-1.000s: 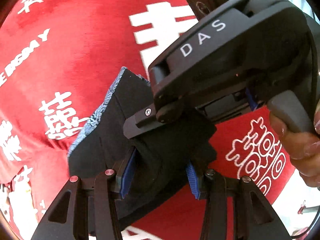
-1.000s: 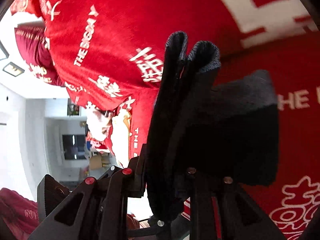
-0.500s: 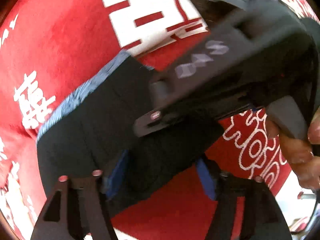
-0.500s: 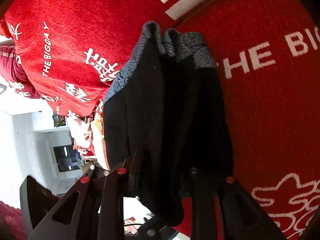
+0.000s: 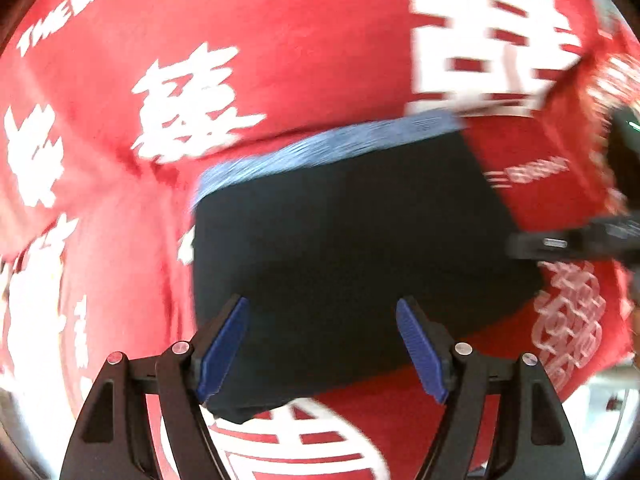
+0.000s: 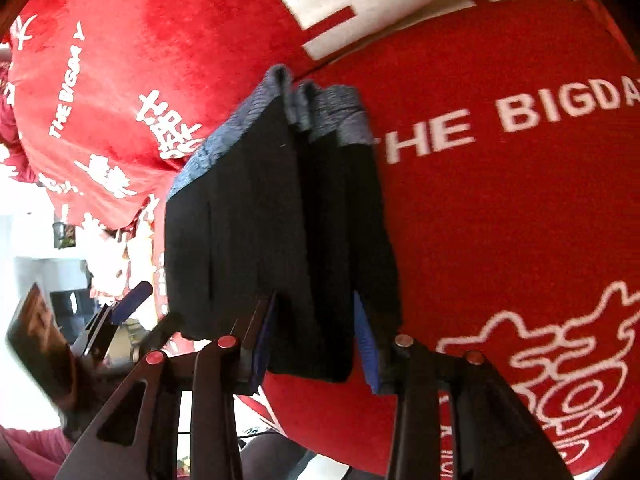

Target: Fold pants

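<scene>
The folded black pants (image 5: 344, 248) with a blue-grey patterned waistband lie flat on the red cloth in the left wrist view. My left gripper (image 5: 322, 344) is open, its blue pads on either side of the pants' near edge, not pinching. In the right wrist view the pants (image 6: 280, 232) show as a thick stack of folds seen edge-on. My right gripper (image 6: 310, 344) has its jaws on both sides of the stack, with small gaps showing at the blue pads. The right gripper's tip (image 5: 576, 240) shows at the right edge of the left wrist view.
A red cloth with white characters and "THE BIGDAY" lettering (image 6: 500, 200) covers the surface under the pants. The cloth's edge and a bright room (image 6: 36, 248) show at the left of the right wrist view. The left gripper (image 6: 80, 332) shows there too.
My left gripper has opened and let go of the pants, which now lie flat. The right gripper has moved off to the right and its jaws have spread slightly.
</scene>
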